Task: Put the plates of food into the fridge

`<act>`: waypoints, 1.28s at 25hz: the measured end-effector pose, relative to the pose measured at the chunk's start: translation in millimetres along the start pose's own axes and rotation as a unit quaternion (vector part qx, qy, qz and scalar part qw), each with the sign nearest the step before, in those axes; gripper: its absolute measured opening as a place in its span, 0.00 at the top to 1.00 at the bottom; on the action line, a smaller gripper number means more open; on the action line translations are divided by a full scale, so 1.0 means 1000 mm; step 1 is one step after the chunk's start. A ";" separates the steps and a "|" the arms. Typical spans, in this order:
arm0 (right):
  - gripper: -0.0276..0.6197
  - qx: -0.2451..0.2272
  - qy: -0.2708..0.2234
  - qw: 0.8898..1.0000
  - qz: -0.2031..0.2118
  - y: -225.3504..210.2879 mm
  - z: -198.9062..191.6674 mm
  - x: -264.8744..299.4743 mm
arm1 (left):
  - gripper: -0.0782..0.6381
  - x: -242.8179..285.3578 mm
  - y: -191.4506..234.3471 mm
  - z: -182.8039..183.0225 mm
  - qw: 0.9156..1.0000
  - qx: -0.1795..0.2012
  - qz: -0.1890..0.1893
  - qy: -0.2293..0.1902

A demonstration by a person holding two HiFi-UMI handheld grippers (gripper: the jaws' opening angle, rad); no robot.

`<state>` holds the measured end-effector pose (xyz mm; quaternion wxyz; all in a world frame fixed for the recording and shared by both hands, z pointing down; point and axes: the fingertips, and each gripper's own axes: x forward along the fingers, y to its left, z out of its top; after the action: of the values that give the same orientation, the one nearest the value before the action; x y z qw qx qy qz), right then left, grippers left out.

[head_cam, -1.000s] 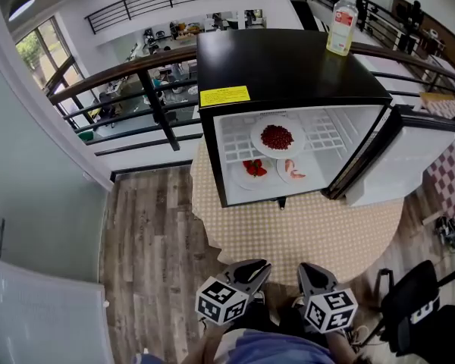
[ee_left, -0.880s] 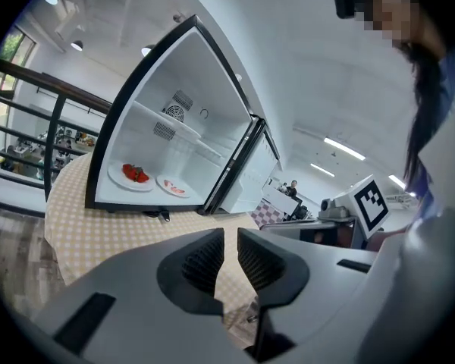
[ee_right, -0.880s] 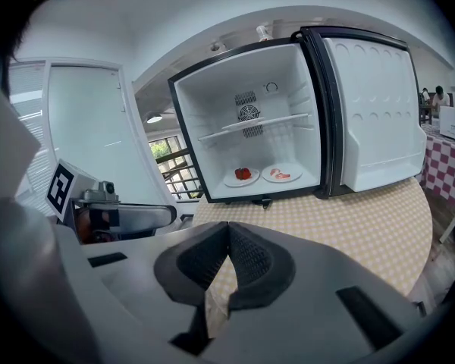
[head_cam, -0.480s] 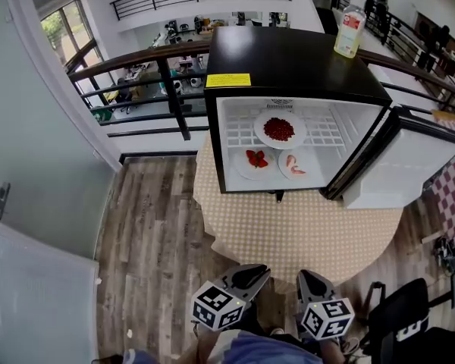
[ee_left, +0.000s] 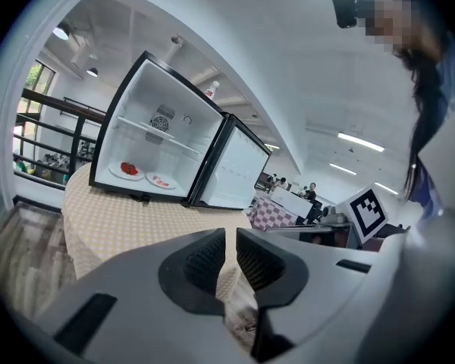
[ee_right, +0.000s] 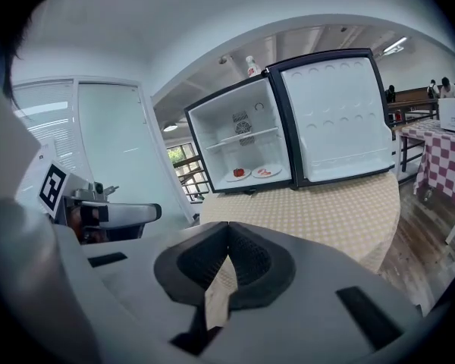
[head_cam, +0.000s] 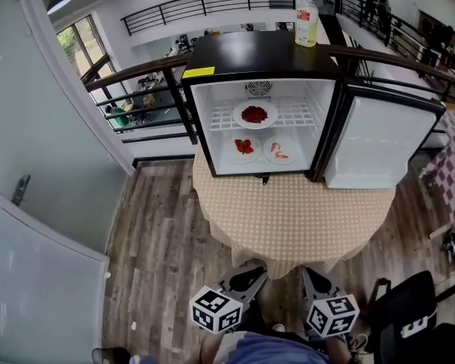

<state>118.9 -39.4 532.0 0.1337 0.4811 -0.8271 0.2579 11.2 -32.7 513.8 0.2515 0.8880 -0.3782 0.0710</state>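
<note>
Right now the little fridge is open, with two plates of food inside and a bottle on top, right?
Not quite. The fridge is open and the bottle stands on top, but the head view shows three plates inside, not two: one plate sits on the wire shelf, and a left plate and a right plate sit on the fridge floor below it.

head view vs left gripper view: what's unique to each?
Head view only: the white plate of dark red food on the wire shelf, and the yellow label.
Left gripper view only: the left gripper shut and empty.
Both: the open black mini fridge, a white plate of strawberries and a white plate of pink pieces on its floor, and the beige dotted tablecloth.
</note>
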 end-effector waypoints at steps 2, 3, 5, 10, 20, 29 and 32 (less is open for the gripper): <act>0.93 -0.002 0.003 1.000 0.007 -0.005 -0.011 -0.019 | 0.81 -0.007 -0.019 -0.010 1.000 -0.004 0.014 -0.006; 0.93 -0.003 0.003 1.000 0.011 -0.007 -0.017 -0.027 | 0.81 -0.011 -0.028 -0.014 1.000 -0.005 0.020 -0.010; 0.93 -0.004 0.001 1.000 0.021 -0.009 -0.025 -0.042 | 0.81 -0.018 -0.044 -0.023 0.999 -0.009 0.030 -0.017; 0.93 -0.007 0.004 0.999 0.052 -0.002 -0.045 -0.067 | 0.81 -0.041 -0.080 -0.048 0.998 -0.018 0.055 -0.019; 0.93 -0.043 -0.013 0.993 0.106 0.038 -0.049 -0.093 | 0.81 -0.077 -0.115 -0.047 0.995 0.021 0.087 -0.043; 0.93 -0.053 -0.024 0.991 0.117 0.070 -0.061 -0.111 | 0.81 -0.105 -0.135 -0.055 0.995 0.039 0.076 -0.053; 0.93 -0.052 -0.017 0.992 0.111 0.082 -0.074 -0.112 | 0.81 -0.116 -0.137 -0.064 0.996 0.041 0.068 -0.046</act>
<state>102.8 116.3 516.4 0.1148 0.3830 -0.8899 0.2196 30.5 154.2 478.5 0.1920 0.8723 -0.4453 0.0626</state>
